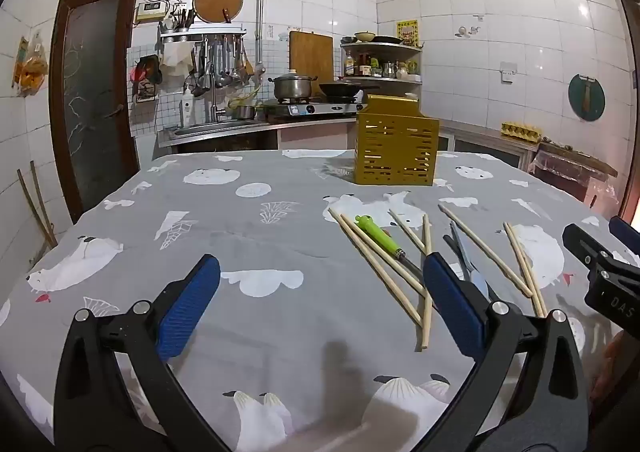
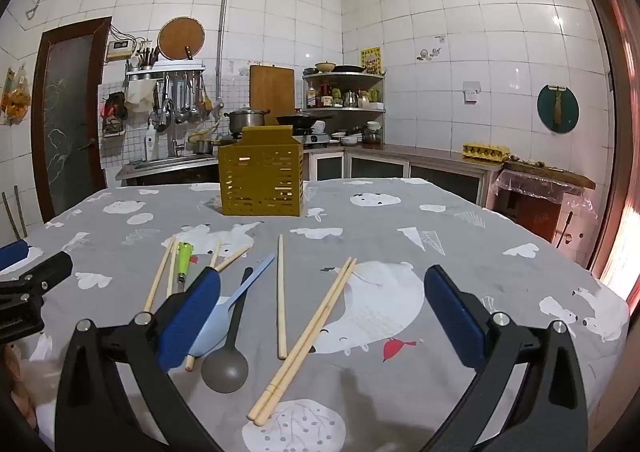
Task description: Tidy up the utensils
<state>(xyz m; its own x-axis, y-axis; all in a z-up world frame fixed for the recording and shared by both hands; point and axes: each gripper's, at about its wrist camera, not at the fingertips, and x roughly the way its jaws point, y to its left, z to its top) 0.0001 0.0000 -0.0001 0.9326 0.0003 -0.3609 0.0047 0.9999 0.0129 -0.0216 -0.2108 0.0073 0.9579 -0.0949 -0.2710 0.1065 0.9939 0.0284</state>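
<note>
While both hand-held grippers hover low over a table, neither one grips anything. A grey tablecloth (image 2: 460, 220) printed with white bears covers the table.

Seen from the left wrist camera, the left gripper (image 1: 320, 308) has its blue-padded jaws spread wide over bare cloth. To its right lie the utensils, loose and flat on the cloth: two chopsticks side by side, then a small knife with a green handle (image 1: 378, 234), then more chopsticks crossing one another. The gripper's right pad hides part of this group. Further right, one corner of the right gripper enters at the picture's edge.

Seen from the right wrist camera, the edge of the left gripper shows at far left. Next come the first chopsticks and the green-handled knife. A light blue spoon (image 2: 224, 312) lies just beside a dark grey spoon (image 2: 226, 364), their handles crossing; the blue spoon's bowl is partly behind the right gripper's left pad. Right of them a single chopstick (image 2: 281, 296) lies pointing away from the camera, and a pair of chopsticks (image 2: 308, 336) lies slanted, touching each other. The right gripper (image 2: 322, 316) stands spread wide above these pieces, pressing on none of them.

Farther back on the table, well apart from the utensils, a yellow slotted utensil holder (image 2: 261, 180) stands upright. Behind the table are a tiled kitchen wall, a counter with a stove and pots, and hanging ladles.
</note>
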